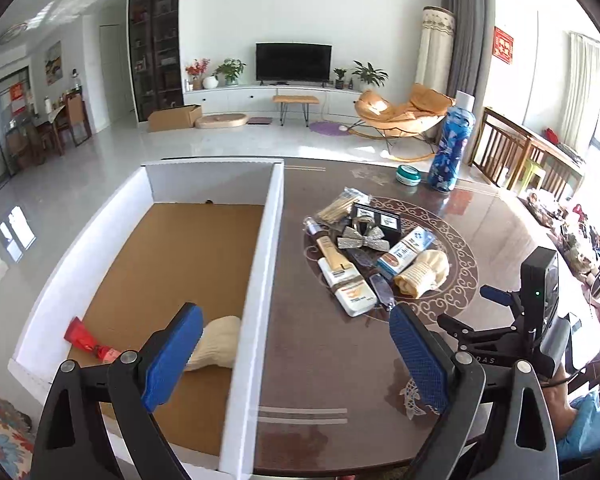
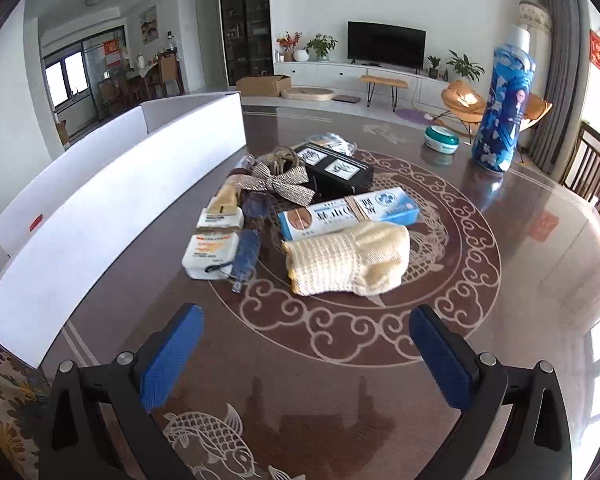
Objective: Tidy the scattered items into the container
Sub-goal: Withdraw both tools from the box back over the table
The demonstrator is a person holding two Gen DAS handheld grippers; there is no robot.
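Blue-padded jaws of both grippers (left [image 1: 296,354], right [image 2: 306,356]) spread wide, empty; labels unreadable.

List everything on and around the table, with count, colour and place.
Box: one, white with brown floor, left on the table.
Gloves: two, cream; one inside the box, one at the pile's near edge.
Red packet: one, in the box's near left corner.
Toothpaste carton: one, blue and white, behind the pile's glove.
Silver bow: one, atop the pile.
Black case: one, at the pile's back.
White packs: two, banded, pile's left.
Bottle: one, blue patterned, far right.
Tin: one, teal and white, beside the bottle.
Left gripper: blue fingers, open, empty.
Right gripper: blue fingers, open, empty.
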